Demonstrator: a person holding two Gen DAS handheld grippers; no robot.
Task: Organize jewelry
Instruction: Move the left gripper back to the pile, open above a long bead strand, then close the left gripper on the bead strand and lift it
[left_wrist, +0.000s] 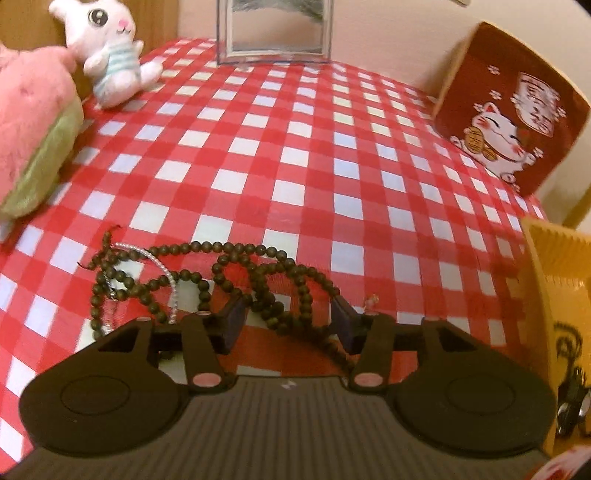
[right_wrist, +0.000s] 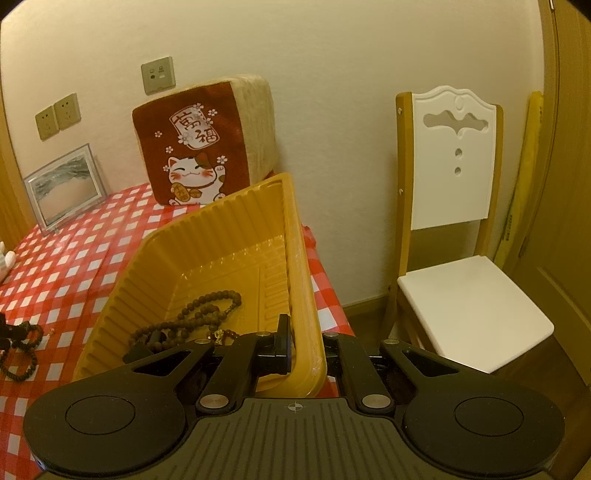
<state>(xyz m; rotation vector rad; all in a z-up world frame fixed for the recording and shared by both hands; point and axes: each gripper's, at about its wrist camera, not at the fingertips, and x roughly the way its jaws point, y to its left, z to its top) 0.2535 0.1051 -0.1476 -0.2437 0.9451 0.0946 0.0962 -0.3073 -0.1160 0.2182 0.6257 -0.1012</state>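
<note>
Left gripper (left_wrist: 288, 325) released over loose beads; right gripper (right_wrist: 306, 354) clenched on tray rim

Left jaws apart, straddling a tangle of dark bead strands (left_wrist: 229, 280) lying on the red-and-white checked tablecloth (left_wrist: 295, 147) near the front edge of the table; pads not pressing on any bead. Thin pearl chain (left_wrist: 162, 266) lying across the left part of the tangle. Right jaws closed on the right-hand rim of the yellow ribbed plastic tray (right_wrist: 229, 236), placed at the right edge of the table and tipped up on that side. Brown bead bracelets (right_wrist: 199, 314) already heaped on the tray floor, near its front wall. Along the back edge: lucky-cat cushion (right_wrist: 199, 147) by the right corner, clear picture frame (left_wrist: 275, 31) at mid-edge, white rabbit plush (left_wrist: 110, 51) and watermelon plush (left_wrist: 33, 122) toward the left corner. White-seated chair (right_wrist: 461, 236) beside the table, off its right edge
</note>
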